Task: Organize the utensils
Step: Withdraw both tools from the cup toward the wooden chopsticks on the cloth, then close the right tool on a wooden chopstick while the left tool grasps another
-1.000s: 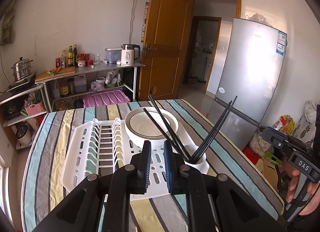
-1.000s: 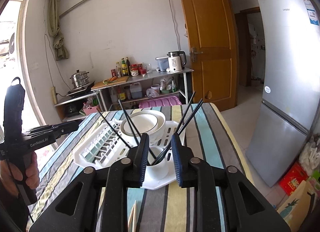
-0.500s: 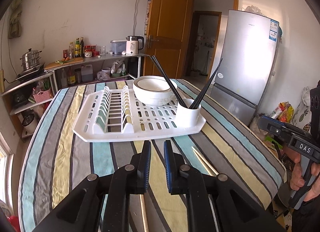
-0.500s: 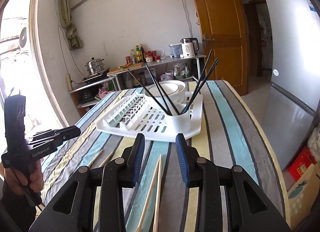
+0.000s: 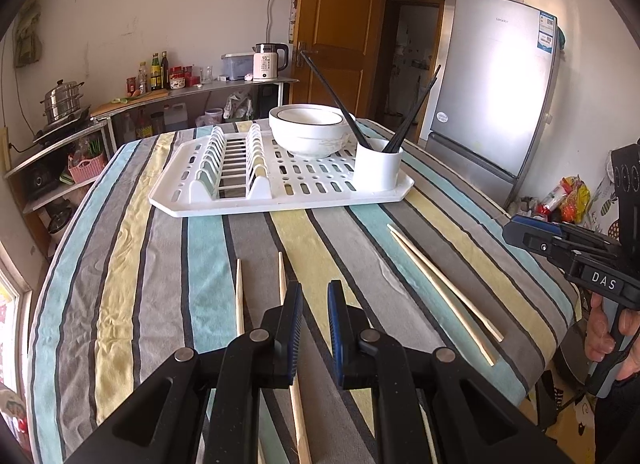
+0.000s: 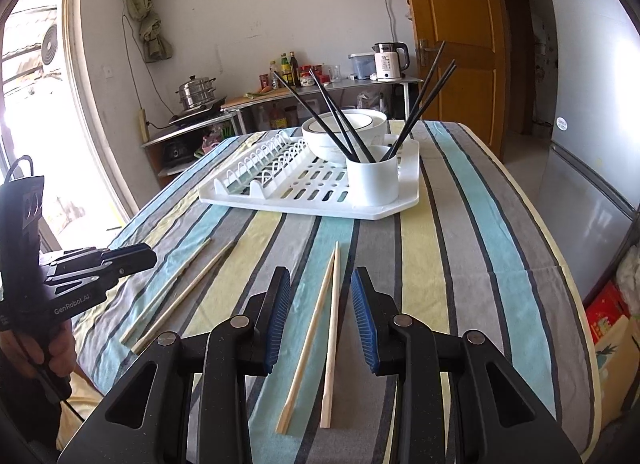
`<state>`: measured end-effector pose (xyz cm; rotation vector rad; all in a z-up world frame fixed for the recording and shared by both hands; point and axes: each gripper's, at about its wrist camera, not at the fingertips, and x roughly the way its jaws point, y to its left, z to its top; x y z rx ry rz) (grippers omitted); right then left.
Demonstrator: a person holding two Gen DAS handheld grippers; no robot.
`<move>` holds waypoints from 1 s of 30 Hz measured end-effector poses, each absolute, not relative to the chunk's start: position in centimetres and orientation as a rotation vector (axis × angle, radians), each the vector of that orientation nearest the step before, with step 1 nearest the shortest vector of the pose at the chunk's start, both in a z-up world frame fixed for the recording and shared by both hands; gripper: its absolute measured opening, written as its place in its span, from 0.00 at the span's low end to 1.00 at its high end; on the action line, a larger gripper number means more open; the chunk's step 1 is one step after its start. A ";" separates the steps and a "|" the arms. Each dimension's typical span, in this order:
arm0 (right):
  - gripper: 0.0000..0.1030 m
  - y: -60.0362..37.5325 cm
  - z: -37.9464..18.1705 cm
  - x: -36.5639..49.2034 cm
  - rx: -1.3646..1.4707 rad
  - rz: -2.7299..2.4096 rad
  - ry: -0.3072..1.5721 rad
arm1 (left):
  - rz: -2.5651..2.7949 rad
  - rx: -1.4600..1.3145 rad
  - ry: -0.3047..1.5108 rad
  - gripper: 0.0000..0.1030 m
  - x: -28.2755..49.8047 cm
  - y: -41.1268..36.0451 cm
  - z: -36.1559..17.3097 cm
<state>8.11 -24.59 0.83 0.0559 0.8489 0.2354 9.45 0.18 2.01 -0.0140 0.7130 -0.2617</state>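
1. The right gripper hangs low over the striped tablecloth, jaws apart and empty, with a pale wooden chopstick pair lying on the cloth right between them
2. The left gripper has its jaws nearly closed on nothing; one of two loose wooden chopsticks runs beneath its left finger
3. Beyond, black chopsticks stand in the white cup on the dish rack
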 end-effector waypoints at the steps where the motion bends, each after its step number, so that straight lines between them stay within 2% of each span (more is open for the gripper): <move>1: 0.32 -24.6 0.5 8.3 0.051 0.236 0.859 | -0.260 -0.015 0.724 0.12 9.8 0.2 1.7; 7: 0.32 -24.2 -2.0 10.3 0.019 0.243 0.931 | -0.245 -0.011 0.800 0.13 12.5 0.3 -0.2; 15: 0.23 -24.0 -5.6 13.3 -0.021 0.245 1.032 | -0.231 0.002 0.890 0.16 15.9 0.0 -2.6; 30: 0.22 -24.5 -7.6 15.5 -0.055 0.220 1.098 | -0.240 0.002 0.942 0.17 18.4 -1.2 -3.8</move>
